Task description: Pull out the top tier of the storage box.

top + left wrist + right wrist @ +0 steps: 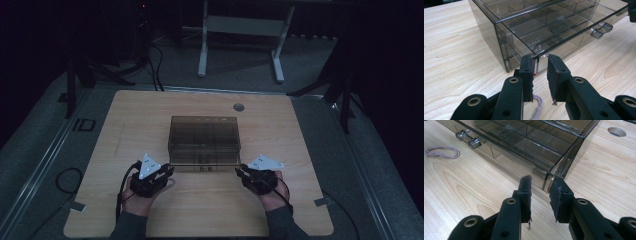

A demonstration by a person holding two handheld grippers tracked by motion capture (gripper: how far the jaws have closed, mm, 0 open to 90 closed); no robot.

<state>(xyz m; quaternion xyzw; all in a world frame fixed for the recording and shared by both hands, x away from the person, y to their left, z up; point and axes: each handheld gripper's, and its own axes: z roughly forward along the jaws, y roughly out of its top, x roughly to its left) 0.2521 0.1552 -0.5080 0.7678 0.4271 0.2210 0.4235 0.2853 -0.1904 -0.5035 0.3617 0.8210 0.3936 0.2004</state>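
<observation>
- The smoked clear drawer box (204, 141) sits mid-worktop (125, 120), its knobs (601, 30) facing the person.
- Left claw (540, 65) and right claw (541, 185), each narrowly parted, straddle its front corners (pads apparently not yet pressing).
- Likely next: close both, then steady or lift evenly.

Smoky clear drawer box (204, 141) stands mid-frame on the wooden table (140, 115) and blocks the centre. Bare tabletop lies open at frame left, right and top of the box. Left gripper (167, 172) and right gripper (241, 171) sit at its two lower corners. Twisted cord loop (442, 152) lies on the strip below the box front. Cable hole (238, 107) near upper edge.
</observation>
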